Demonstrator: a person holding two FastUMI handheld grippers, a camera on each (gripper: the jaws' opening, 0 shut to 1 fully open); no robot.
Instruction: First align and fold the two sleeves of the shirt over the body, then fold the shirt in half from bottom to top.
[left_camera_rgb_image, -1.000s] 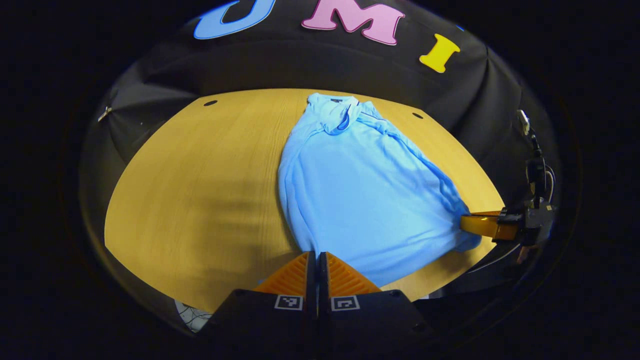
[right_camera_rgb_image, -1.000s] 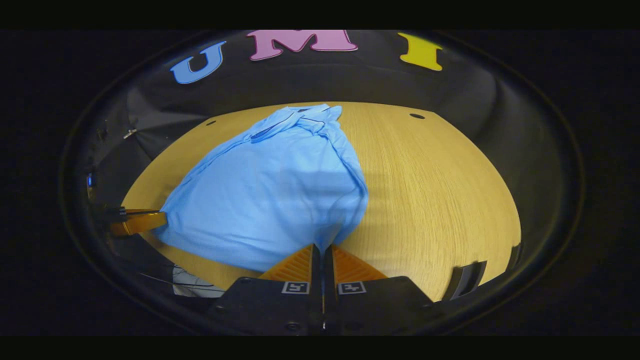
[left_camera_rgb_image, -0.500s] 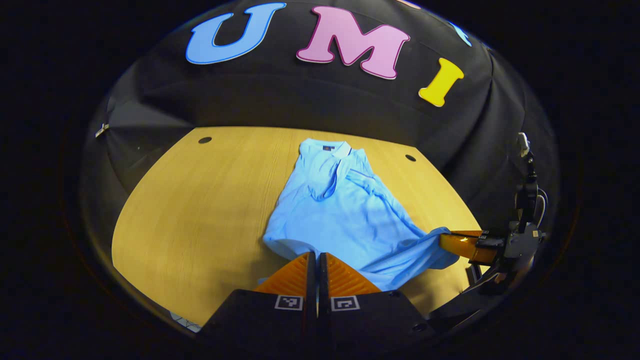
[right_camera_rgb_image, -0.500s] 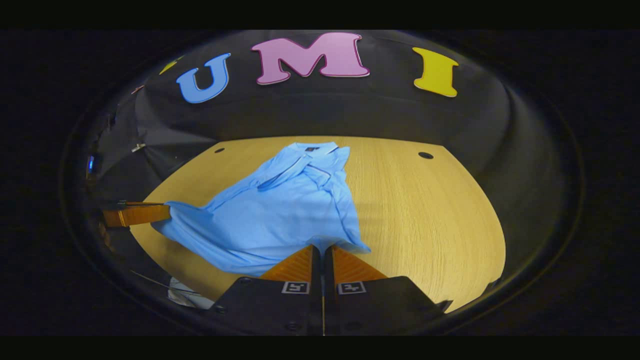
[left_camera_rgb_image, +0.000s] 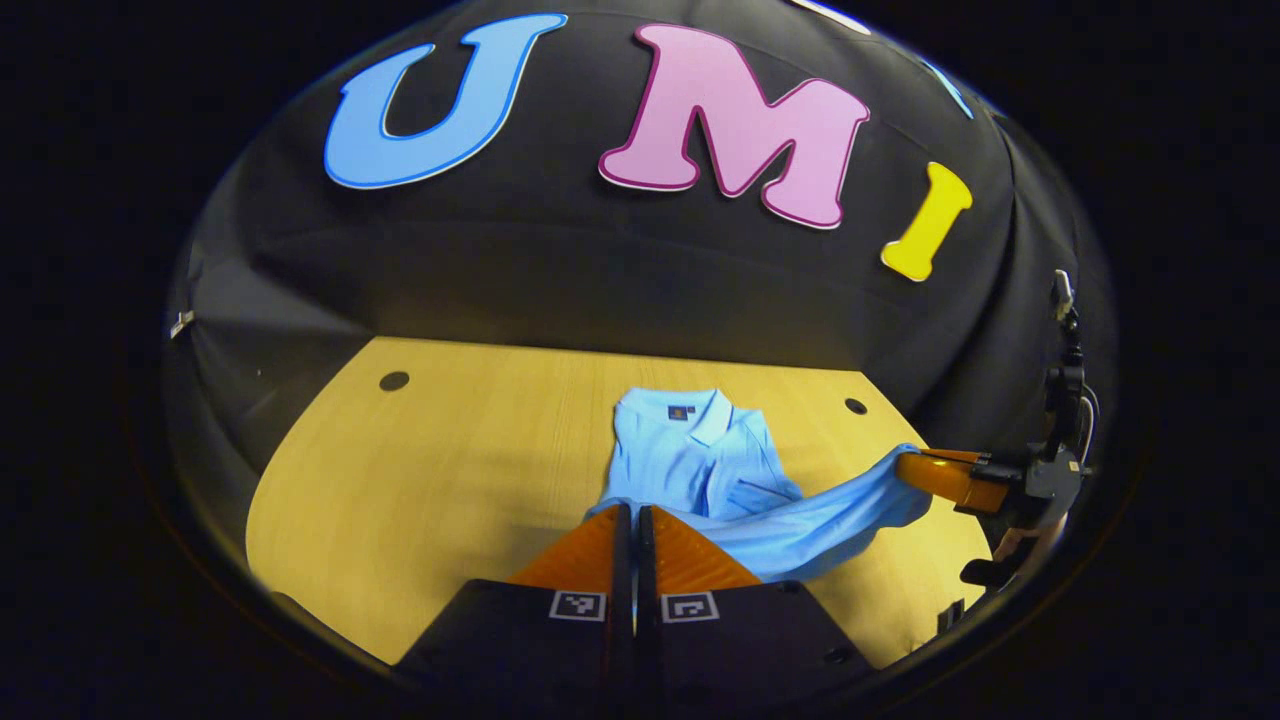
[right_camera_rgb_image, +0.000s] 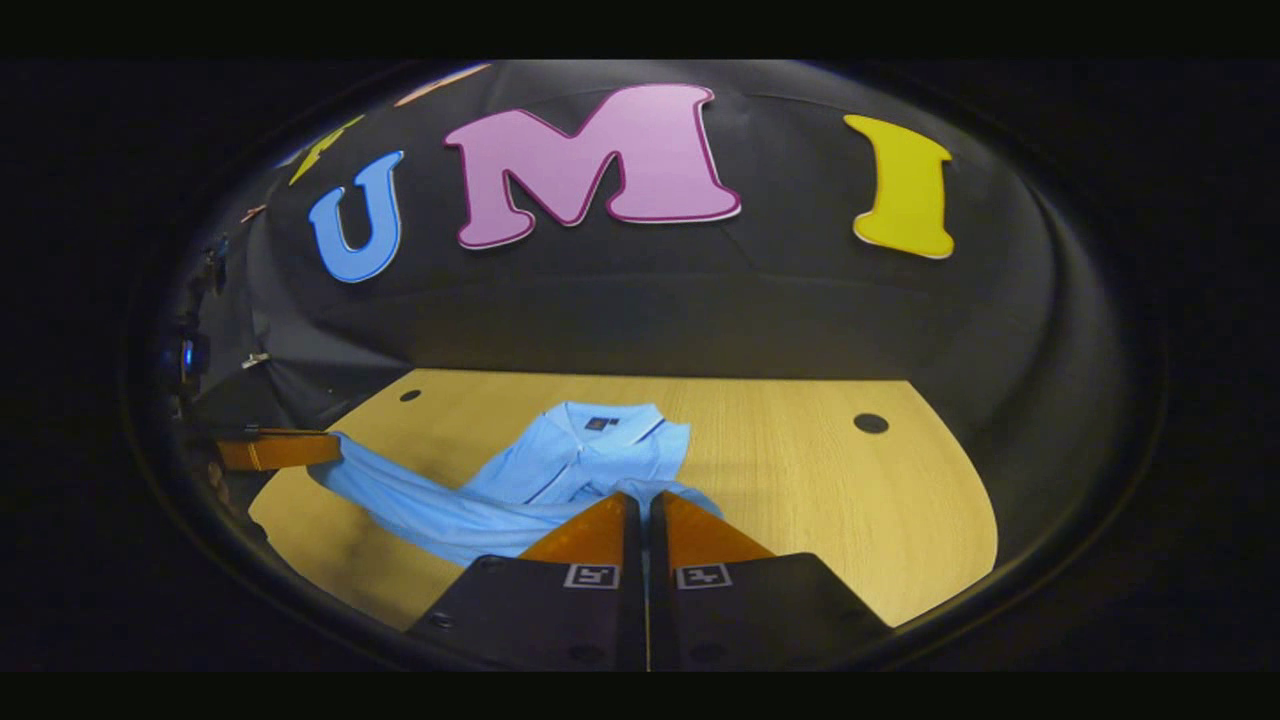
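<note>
A light blue polo shirt (left_camera_rgb_image: 700, 465) lies on the wooden table (left_camera_rgb_image: 450, 480), collar toward the far wall, sleeves folded in over the body. Its bottom hem is lifted off the table and stretched between both grippers. My left gripper (left_camera_rgb_image: 631, 512) is shut on one hem corner. The right gripper (left_camera_rgb_image: 915, 468), seen at the right of the left gripper view, pinches the other corner. In the right gripper view the shirt (right_camera_rgb_image: 580, 465) sags from my right gripper (right_camera_rgb_image: 643, 500) across to the left gripper (right_camera_rgb_image: 325, 447) at the left edge. The hem hangs low over the shirt's lower body.
The table (right_camera_rgb_image: 850, 500) has round cable holes near its far corners (left_camera_rgb_image: 394, 381) (right_camera_rgb_image: 870, 423). The black cloth wall stands close behind the table's far edge. Bare wood stretches to either side of the shirt.
Both grippers have carried the hem forward toward the collar. The shirt, spread long a second ago, now shows much shorter, and the wall is closer.
</note>
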